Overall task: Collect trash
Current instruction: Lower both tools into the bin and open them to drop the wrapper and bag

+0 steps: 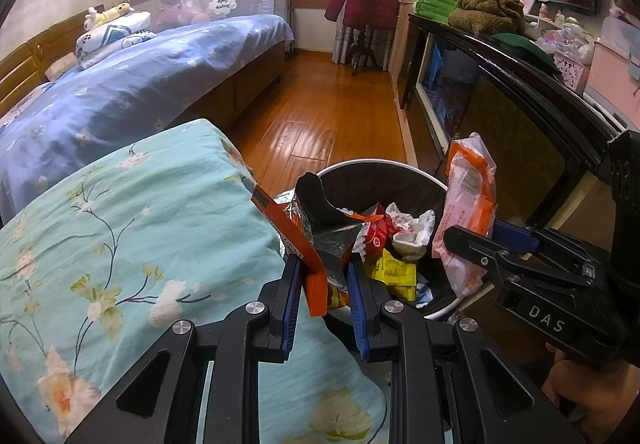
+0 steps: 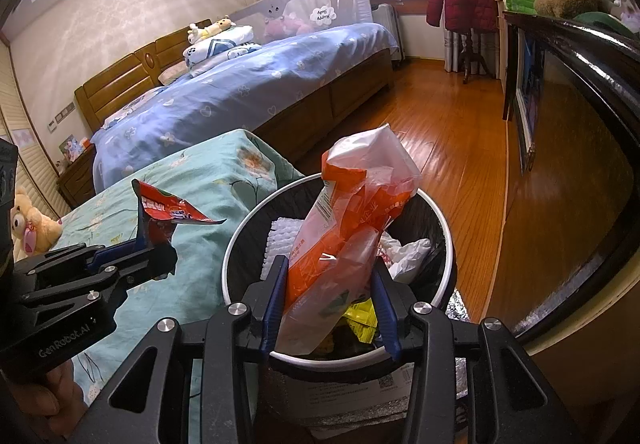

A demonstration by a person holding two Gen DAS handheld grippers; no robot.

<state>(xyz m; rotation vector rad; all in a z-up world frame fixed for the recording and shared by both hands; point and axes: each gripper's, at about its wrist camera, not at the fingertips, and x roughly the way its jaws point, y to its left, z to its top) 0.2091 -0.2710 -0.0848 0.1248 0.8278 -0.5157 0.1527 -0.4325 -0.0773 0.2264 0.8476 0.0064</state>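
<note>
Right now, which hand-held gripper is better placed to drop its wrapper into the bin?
Right hand-held gripper: its orange-and-white bag hangs over the bin. The left holds its red wrapper at the rim.

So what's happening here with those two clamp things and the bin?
A person is collecting trash in a bedroom with a handheld gripper in each hand. The left gripper is clamped on a torn red-orange snack wrapper, held at the bin's edge beside the floral bedding. The right gripper grips an orange-and-white plastic bag right over the round trash bin, which already holds crumpled paper and other wrappers. Neither piece has been dropped in yet.
</note>
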